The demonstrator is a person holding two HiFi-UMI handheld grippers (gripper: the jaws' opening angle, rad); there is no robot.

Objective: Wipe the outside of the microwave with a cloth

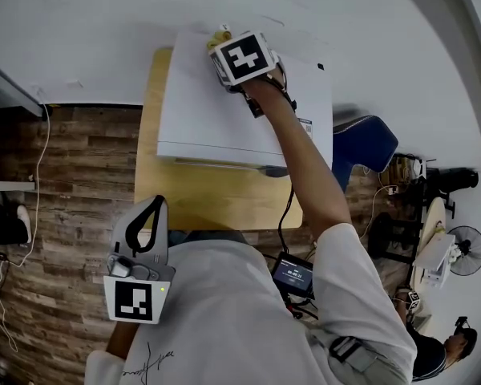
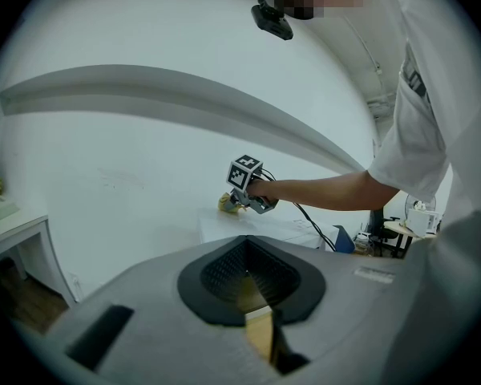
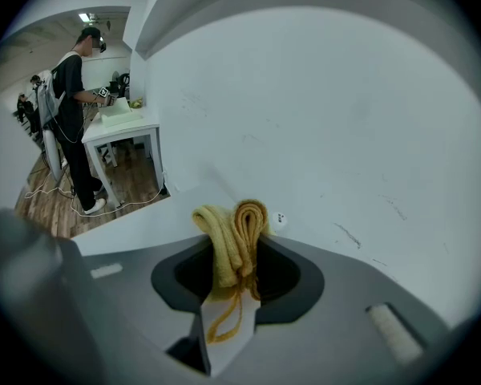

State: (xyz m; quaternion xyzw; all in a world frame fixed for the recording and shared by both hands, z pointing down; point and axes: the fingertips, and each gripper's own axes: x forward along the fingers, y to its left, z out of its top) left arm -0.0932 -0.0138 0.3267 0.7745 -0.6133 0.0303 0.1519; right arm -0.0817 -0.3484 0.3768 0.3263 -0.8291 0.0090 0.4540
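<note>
The yellow cloth [image 3: 231,243], bunched into thick folds, is clamped in the right gripper [image 1: 223,45] at the back edge of the white microwave's [image 1: 216,119] top. The microwave stands on a wooden table [image 1: 216,203]. The left gripper [image 1: 152,208], jaws together and empty, hangs off the table's front left corner.

We see a light wooden tabletop [image 1: 216,195] set against a white wall [image 1: 104,14], over a floor of dark wood planks [image 1: 72,159]. A white cable [image 1: 40,175] trails across the planks at the left, near a dark shoe [image 1: 6,224]. Just right of the tabletop sits a blue chair [image 1: 367,141], and farther right a fan [image 1: 468,252]. In the right gripper view we make out a person in black [image 3: 74,111] standing at a small white table [image 3: 127,127].
</note>
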